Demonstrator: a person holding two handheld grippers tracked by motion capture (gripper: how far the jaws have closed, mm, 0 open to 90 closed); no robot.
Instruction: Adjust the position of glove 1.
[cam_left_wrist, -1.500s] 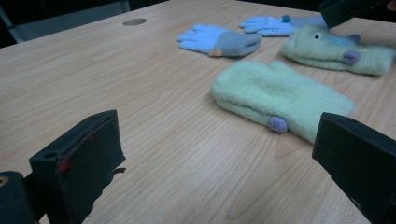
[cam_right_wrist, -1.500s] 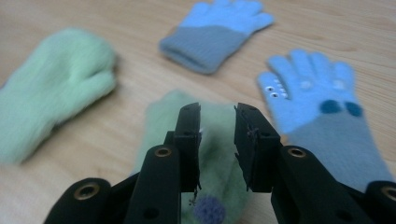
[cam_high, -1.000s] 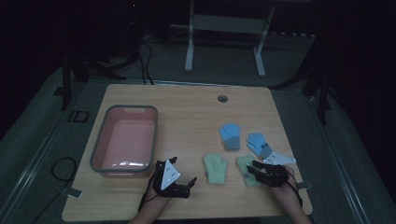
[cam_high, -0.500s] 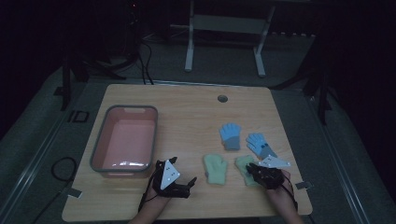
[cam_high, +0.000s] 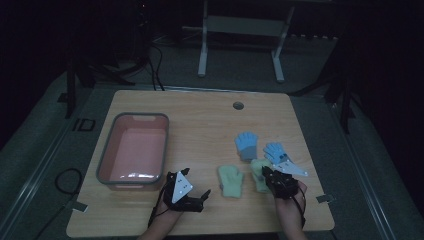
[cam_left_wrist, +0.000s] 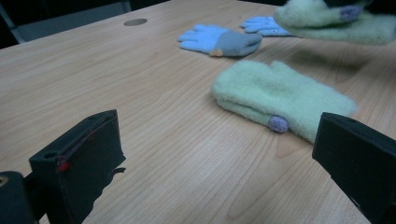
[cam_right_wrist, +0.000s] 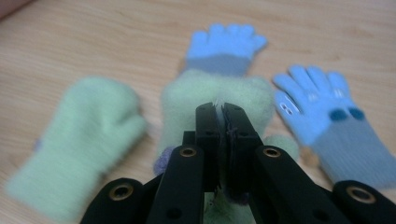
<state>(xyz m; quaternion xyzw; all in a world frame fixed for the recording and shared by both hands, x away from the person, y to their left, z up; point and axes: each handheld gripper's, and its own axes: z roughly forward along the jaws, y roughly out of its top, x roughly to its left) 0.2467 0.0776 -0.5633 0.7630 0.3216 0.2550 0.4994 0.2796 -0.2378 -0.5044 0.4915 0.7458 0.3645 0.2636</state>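
Dim room, wooden table (cam_high: 200, 120): right tongs (cam_high: 270, 175), having just closed, pinch a green mitten (cam_right_wrist: 219, 95) near the table's 4 o'clock; left tongs (cam_high: 204, 196) gape empty. Lift until the mitten hangs free before carrying it toward the pink bin (cam_high: 107, 150) at 9 o'clock.

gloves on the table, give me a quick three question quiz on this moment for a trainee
1. True or false: the right gripper is shut on a green mitten.
2. How many blue gloves lie on the table? A) one B) two C) three
3. What stands at the left of the table in the high view?

Key
1. True: in the right gripper view the jaws are pressed together on its fleece, and the left gripper view shows that mitten raised off the wood.
2. B: one blue glove and another beside it.
3. A pink bin with a grey rim; the open left gripper sits near its front corner.
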